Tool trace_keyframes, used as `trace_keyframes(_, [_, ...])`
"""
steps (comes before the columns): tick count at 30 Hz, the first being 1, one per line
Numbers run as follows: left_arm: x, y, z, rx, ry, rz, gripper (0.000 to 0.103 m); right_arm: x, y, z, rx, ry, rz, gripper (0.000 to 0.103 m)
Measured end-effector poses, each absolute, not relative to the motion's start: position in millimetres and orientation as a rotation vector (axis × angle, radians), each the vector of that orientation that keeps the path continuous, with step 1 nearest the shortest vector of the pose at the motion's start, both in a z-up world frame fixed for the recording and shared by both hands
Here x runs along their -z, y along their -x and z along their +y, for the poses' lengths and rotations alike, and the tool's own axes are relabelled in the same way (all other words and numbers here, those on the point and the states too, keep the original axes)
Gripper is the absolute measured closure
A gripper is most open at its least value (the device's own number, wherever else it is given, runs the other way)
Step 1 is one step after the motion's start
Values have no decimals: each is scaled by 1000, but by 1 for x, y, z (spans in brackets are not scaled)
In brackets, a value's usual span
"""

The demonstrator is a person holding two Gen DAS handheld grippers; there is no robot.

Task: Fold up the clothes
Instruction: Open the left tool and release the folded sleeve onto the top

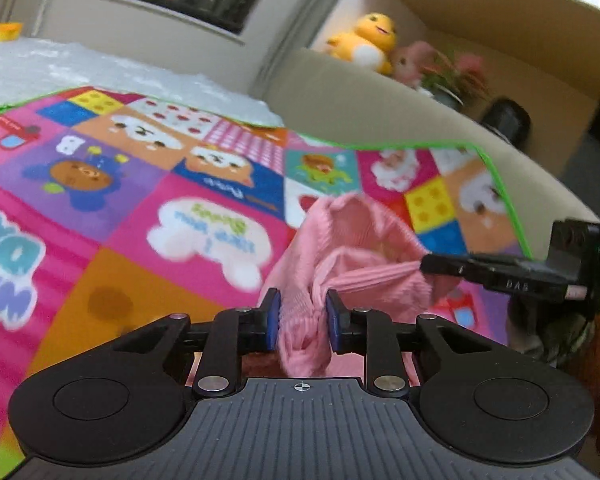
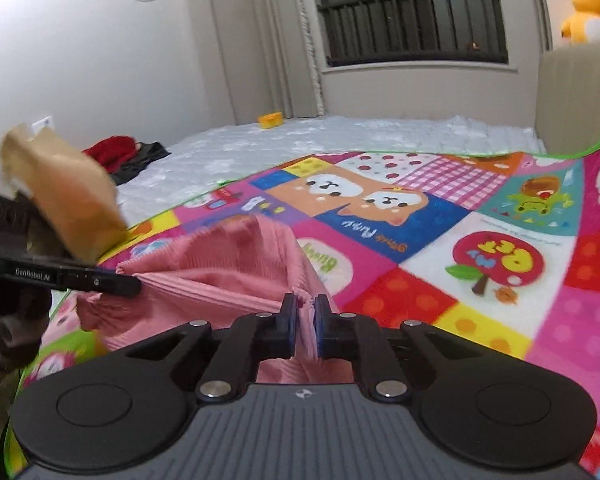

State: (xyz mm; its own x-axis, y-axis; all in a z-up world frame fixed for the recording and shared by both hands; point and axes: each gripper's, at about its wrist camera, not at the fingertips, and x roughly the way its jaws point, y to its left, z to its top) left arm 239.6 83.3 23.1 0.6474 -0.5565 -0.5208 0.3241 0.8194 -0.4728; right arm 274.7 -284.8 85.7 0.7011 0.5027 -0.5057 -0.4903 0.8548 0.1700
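Observation:
A pink ribbed garment (image 1: pixel 352 248) hangs lifted above a colourful patchwork play mat (image 1: pixel 140 200). My left gripper (image 1: pixel 303 322) is shut on a bunched edge of it, cloth filling the gap between its blue pads. In the left wrist view my right gripper (image 1: pixel 426 266) enters from the right and pinches another part of the same cloth. In the right wrist view my right gripper (image 2: pixel 305 322) is shut on a thin fold of the pink garment (image 2: pixel 236 256), and my left gripper (image 2: pixel 134 282) holds its far edge at the left. The cloth stretches between them.
The mat (image 2: pixel 460 216) covers a white quilted bed (image 2: pixel 340 136). A beige cloth or bag (image 2: pixel 64 200) hangs blurred at the left. Red and black clothes (image 2: pixel 128 152) lie at the bed's far left. A beige headboard (image 1: pixel 380 112) carries plush toys (image 1: pixel 364 42).

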Motion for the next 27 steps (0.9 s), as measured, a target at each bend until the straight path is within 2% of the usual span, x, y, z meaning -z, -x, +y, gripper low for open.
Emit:
trace_keyframes(6, [-23,-175,74,507,252,721,72,-50,-219,-292,-530,32,676,94])
trace_keyframes(8, [-26,-165,79,500,262,714,63,-29,-209,-294,-504,47,736,94])
trace_keyframes(11, [-31,-155,90,488,299,697,59,-3,-200,-297,-462,83,789,94])
trace_keyframes(13, [-34,-149,98,479,324,686,48,-1,-196,-301,-455,72,773,94])
trace_keyframes(18, [-43,-132,117,458,386,657,29,-5,-191,-302,-438,98,746,94])
trace_keyframes(20, [-50,-135,115,460,392,628,26,-8,-185,-302,-432,121,734,87])
trace_keyframes(21, [-54,-139,111,461,385,614,25,-10,-183,-303,-429,122,726,70])
trace_keyframes(22, [-58,-144,106,462,378,600,24,-13,-180,-304,-426,119,715,46])
trace_keyframes(23, [-61,-149,102,464,372,586,23,-18,-177,-306,-424,106,696,37])
trace_keyframes(24, [-64,-155,97,468,368,574,22,-23,-174,-308,-427,95,678,32])
trace_keyframes(26, [-66,-166,88,479,366,558,20,-36,-168,-310,-428,79,637,31])
trace_keyframes(27, [-67,-171,83,484,360,549,20,-42,-166,-310,-423,79,615,26])
